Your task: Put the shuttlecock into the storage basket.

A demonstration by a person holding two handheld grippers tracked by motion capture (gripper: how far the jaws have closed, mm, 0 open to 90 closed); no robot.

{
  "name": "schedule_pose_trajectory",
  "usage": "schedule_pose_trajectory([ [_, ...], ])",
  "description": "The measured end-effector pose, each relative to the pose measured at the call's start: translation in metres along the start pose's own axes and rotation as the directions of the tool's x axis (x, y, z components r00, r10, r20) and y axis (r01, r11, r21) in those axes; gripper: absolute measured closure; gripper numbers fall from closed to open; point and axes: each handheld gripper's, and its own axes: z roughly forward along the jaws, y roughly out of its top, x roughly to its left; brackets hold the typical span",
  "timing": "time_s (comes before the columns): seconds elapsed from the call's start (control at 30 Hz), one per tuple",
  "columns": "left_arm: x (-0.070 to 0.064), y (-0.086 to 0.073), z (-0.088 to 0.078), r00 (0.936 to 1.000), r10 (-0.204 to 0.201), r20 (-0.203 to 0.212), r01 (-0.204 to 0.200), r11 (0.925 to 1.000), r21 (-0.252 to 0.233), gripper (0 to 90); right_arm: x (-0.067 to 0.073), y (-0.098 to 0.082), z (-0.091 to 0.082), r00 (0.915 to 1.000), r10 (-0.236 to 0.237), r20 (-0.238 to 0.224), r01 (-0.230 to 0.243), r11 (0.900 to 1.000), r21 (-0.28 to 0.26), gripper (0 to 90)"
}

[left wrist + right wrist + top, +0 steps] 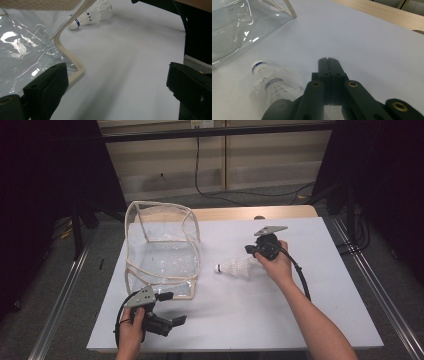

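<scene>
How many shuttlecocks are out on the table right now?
1, as far as the views show. The shuttlecock lies on its side on the white table, between the clear bag and the right gripper, outside the bag.

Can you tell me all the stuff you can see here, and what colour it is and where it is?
bag: one, clear with cream trim, left part of the table, open on top
shuttlecock: one, white with a blue band, lying mid-table right of the bag
table: one, white top, wood edge at the far side
cable: one, black, on the floor behind the table
left gripper: one, black, near front edge by the bag, jaws open
right gripper: one, black, beside the shuttlecock, jaws shut
</scene>
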Motion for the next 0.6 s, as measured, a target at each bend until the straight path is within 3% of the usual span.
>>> schedule_pose_trajectory([
  [0.23,0.0,0.0,0.0,1.0,-0.004,-0.001,0.004,1.0,-0.004,4.2,-0.002,0.0,0.0,0.9999,0.013,-0.002,-0.013,1.0,-0.003,83.5],
  [0.37,0.0,0.0,0.0,1.0,-0.003,-0.001,0.003,1.0,-0.001,4.2,-0.002,-0.001,-0.001,0.9999,0.011,0.01,-0.011,1.0,0.022,82.0],
  [0.6,0.0,0.0,0.0,1.0,-0.005,-0.006,0.005,1.0,0.002,4.2,-0.008,0.0,-0.009,0.9996,0.012,0.027,-0.012,1.0,0.021,66.1],
])
